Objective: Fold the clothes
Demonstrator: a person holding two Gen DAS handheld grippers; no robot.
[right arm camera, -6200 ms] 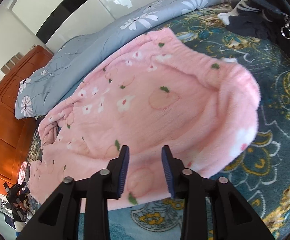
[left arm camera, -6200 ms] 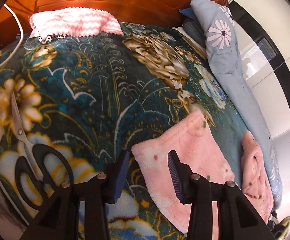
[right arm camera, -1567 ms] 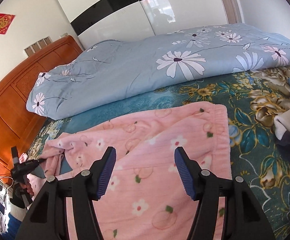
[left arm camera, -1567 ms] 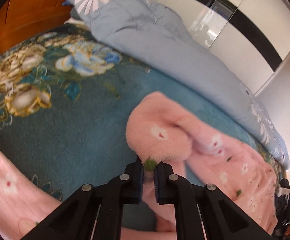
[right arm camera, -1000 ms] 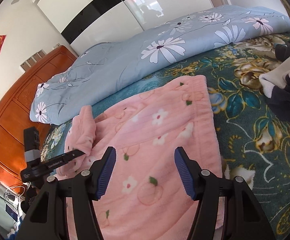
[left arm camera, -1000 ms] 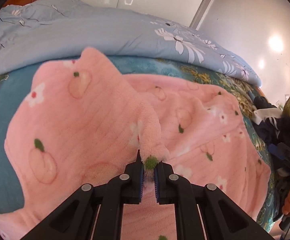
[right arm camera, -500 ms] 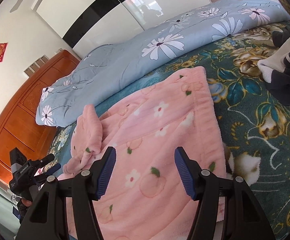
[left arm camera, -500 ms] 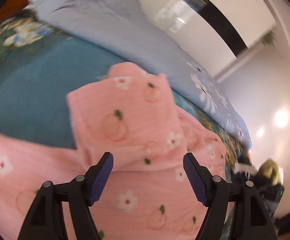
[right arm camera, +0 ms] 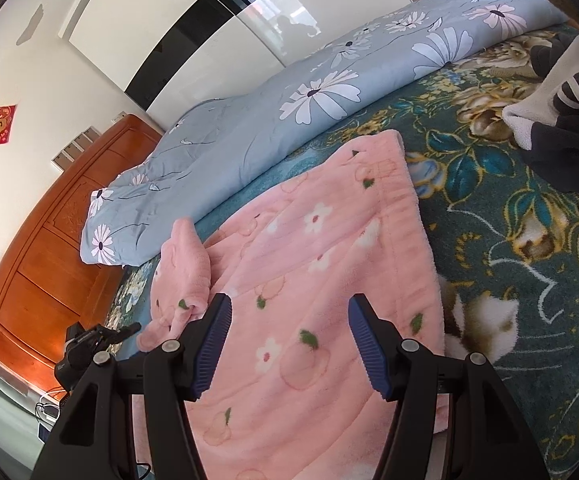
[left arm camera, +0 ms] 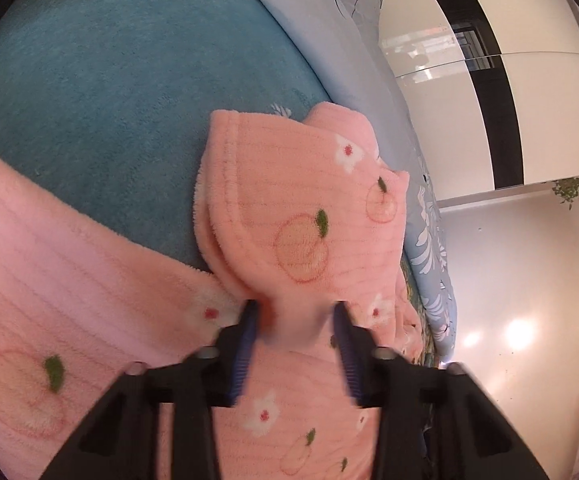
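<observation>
A pink fleece garment with a peach and flower print lies spread on the bed. Its sleeve is folded back onto the body. In the left wrist view my left gripper straddles the sleeve's lower end, its blurred fingers half closed with fleece bunched between them. Whether they clamp it is unclear. My right gripper hovers open above the garment's middle, holding nothing. The right wrist view also shows the left gripper at the sleeve end, far left.
The bed has a teal floral blanket. A pale blue daisy-print duvet runs along the far side. Dark and white clothes are piled at the right. An orange wooden headboard stands at the left, white wardrobe doors behind.
My left gripper let go of the sleeve after laying it over the garment, opened wide, then moved in and narrowed around the sleeve's lower end. The right gripper stayed open and barely moved.
</observation>
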